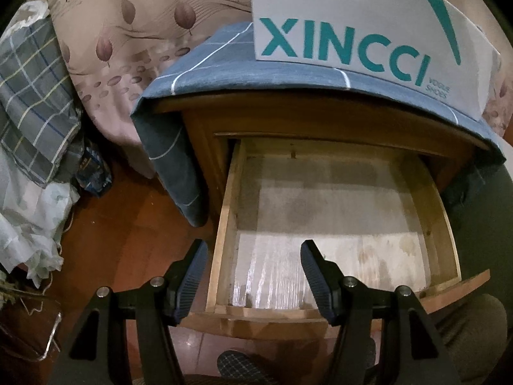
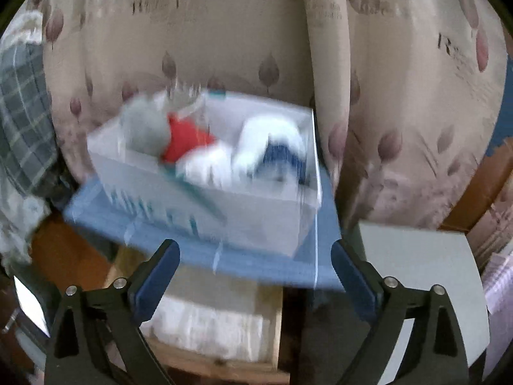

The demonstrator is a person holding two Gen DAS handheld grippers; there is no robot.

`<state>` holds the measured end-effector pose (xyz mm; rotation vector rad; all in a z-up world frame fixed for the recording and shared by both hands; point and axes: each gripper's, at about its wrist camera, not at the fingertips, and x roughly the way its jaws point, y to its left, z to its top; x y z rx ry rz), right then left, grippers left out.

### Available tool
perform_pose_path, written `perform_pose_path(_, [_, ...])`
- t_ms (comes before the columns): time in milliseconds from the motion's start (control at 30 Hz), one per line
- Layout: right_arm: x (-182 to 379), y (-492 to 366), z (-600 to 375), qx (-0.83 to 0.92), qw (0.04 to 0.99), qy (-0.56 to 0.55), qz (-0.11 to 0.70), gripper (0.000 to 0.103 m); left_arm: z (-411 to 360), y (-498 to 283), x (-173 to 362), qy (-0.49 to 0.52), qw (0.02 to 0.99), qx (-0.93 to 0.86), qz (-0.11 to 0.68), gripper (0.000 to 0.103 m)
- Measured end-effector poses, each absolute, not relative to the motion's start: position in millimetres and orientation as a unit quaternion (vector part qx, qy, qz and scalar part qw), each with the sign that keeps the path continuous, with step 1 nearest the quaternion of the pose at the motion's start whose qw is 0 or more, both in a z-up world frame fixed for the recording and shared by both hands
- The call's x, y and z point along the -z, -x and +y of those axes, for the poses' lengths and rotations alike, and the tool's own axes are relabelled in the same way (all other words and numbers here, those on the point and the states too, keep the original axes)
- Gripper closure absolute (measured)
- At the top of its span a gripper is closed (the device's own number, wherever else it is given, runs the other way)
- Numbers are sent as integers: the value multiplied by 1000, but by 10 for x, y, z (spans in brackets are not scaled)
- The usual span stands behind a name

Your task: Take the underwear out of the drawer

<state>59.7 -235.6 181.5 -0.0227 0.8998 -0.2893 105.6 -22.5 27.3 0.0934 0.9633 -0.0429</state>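
- The drawer (image 1: 320,224) stands pulled out and looks bare; no underwear shows inside it.
- Blurred clothes (image 2: 224,147), likely the underwear, lie in the white box (image 2: 256,218) on the nightstand's blue cloth (image 2: 256,266), at 12 o'clock from the right tongs (image 2: 256,272), the nearer pair.
- Right tongs gape wide, holding nothing.
- Left tongs (image 1: 253,276) hover half-spread over the drawer's front-left corner, empty.

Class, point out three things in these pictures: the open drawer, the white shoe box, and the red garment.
drawer (image 1: 224,224): left wrist view, left side wall.
shoe box (image 1: 368,6): left wrist view, printed front face.
red garment (image 2: 184,139): right wrist view, middle of the cloth.
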Motion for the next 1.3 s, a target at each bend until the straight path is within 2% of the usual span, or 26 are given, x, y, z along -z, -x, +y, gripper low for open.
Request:
perform_pose_path(233, [-835, -282, -2278, 131, 850, -31, 510, 6, -228, -1012, -290, -45, 884, 19, 464, 41])
perform_pose_path(500, [-298, -172, -2238, 128, 817, -67, 558, 5, -288, -931, -272, -53, 881, 25, 470, 41])
perform_pose_path(1300, [-310, -144, -2200, 122, 829, -62, 542, 4, -379, -848, -233, -61, 877, 41, 475, 41])
